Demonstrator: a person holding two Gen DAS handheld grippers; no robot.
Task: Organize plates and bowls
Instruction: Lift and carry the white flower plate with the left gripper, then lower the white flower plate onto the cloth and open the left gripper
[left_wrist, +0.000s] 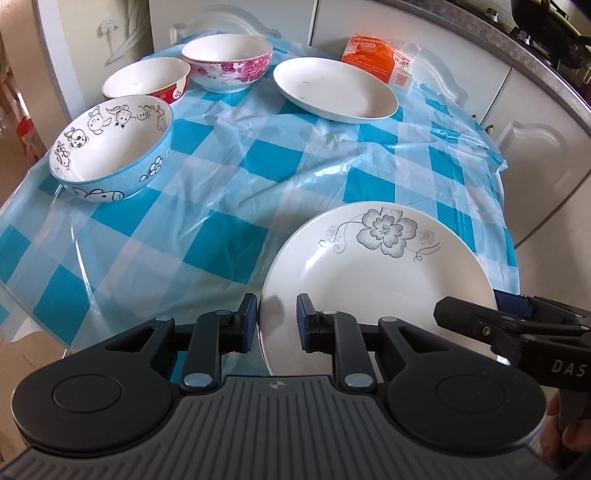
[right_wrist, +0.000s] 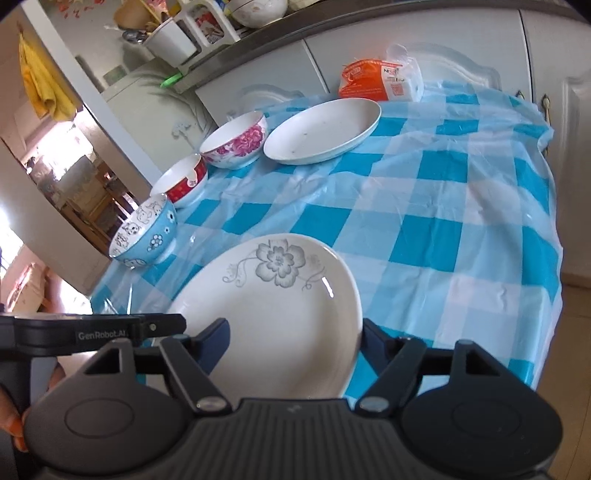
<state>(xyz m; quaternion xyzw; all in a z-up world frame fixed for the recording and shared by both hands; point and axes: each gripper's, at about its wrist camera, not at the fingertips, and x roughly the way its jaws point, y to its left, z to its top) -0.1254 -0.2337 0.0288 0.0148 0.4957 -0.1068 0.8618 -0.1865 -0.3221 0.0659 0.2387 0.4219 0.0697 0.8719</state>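
The round table, covered with a blue-and-white checked plastic cloth (left_wrist: 229, 177), fills most of both views. In the lower right of the left wrist view lies the flower plate (left_wrist: 376, 280), white with a grey flower drawn near its far rim. The left gripper (left_wrist: 277, 321) has its jaws close together over the near left rim of this plate; one pad is outside the rim and one over the inside, and it is hard to tell if they press on it. In the right wrist view the right gripper (right_wrist: 295, 343) has its jaws apart, one at each side of the same plate, not pressing. The plain plate (left_wrist: 334, 90) is in the upper middle. The cartoon bowl (left_wrist: 110, 147) stands at the left, the pink-flower bowl (left_wrist: 229, 61) and the red bowl (left_wrist: 147, 79) behind it. An orange packet (left_wrist: 373, 55) lies at the top right; its writing is too small to read. On the grippers one reads "GenRobot.AI" and "DAS".
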